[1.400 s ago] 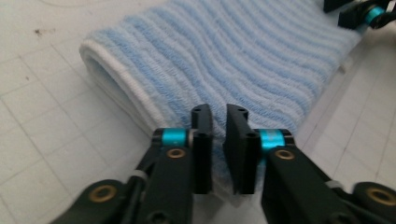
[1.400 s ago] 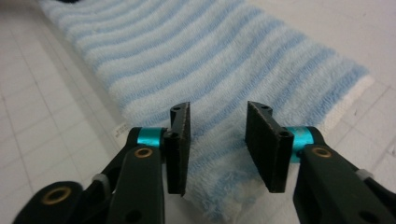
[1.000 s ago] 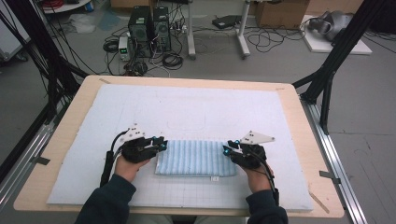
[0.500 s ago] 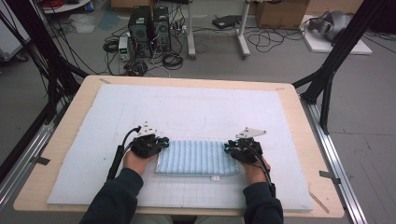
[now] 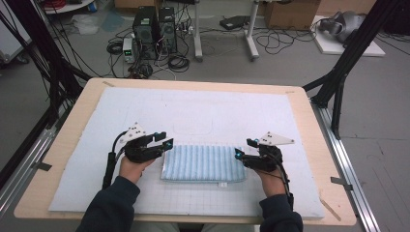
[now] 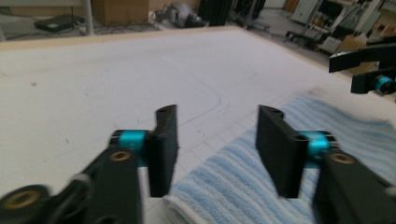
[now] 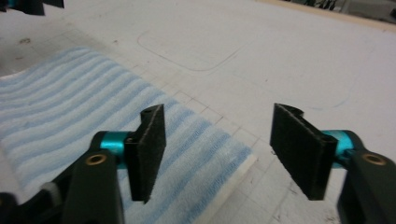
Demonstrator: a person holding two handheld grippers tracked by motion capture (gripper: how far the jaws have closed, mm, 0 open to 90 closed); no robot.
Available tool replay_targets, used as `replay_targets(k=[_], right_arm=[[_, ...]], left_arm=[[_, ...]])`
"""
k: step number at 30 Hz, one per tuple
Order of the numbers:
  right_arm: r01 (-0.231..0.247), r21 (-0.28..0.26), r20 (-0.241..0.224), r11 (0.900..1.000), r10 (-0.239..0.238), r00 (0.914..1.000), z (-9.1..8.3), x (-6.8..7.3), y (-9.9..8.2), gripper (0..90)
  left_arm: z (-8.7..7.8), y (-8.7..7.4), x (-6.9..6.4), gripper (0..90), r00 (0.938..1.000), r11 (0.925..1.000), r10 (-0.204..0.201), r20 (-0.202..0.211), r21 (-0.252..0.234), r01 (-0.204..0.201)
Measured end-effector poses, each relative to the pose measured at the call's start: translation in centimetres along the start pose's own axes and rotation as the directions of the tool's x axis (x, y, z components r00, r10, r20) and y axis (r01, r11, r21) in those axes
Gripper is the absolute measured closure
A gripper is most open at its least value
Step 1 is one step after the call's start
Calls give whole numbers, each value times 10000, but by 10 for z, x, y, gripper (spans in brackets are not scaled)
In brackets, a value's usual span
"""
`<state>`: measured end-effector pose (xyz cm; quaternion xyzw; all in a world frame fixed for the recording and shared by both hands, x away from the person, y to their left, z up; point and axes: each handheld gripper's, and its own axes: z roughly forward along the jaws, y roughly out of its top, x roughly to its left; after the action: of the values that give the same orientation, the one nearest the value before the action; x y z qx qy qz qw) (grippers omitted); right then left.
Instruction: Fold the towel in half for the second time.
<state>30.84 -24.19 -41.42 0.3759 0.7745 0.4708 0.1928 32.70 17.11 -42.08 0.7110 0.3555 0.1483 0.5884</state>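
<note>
Blue-and-white striped terry towel (image 5: pixel 203 163) is lying folded flat on the white gridded mat (image 5: pixel 193 113) covering the wooden bench (image 5: pixel 309 125), near the person's edge. Left tongs (image 5: pixel 165 143) are hovering at the towel's left end, right tongs (image 5: pixel 238 153) at its right end. Both sets have just been opening: jaws are standing well apart, pads gripping nothing, towel corners lying below and between them in both gripper views. Right tongs' pad (image 7: pixel 148 151) is sitting over the towel's corner, not pressing it.

Ribbed terry cloth towel (image 5: pixel 203 163) on matt foam mat (image 5: pixel 193 116).
</note>
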Motion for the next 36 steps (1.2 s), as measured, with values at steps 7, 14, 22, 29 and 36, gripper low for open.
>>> replay_targets(k=[7, 14, 22, 29, 36], right_arm=[[113, -346, 630, 9993, -91, 9980, -25, 0, -1, 133], [536, 1, 589, 9986, -535, 9968, -32, -1, -3, 119], [310, -89, 594, 9995, -304, 9978, -38, -7, -8, 117], [195, -172, 700, 9997, -183, 9974, -43, -12, -10, 117], [255, -279, 805, 9993, -231, 9965, -50, -11, -7, 117]], left_arm=[[-18, 5, -1, 194, 9997, 9993, 229, 30, -305, -228], [-28, 6, -4, 197, 9957, 9947, 919, -65, -448, -921], [-30, 6, -2, 196, 9953, 9949, 936, -266, -343, -945], [-31, 7, -1, 194, 9956, 9960, 809, -467, -349, -826], [-34, 9, -3, 184, 9956, 9957, 776, -517, -469, -800]])
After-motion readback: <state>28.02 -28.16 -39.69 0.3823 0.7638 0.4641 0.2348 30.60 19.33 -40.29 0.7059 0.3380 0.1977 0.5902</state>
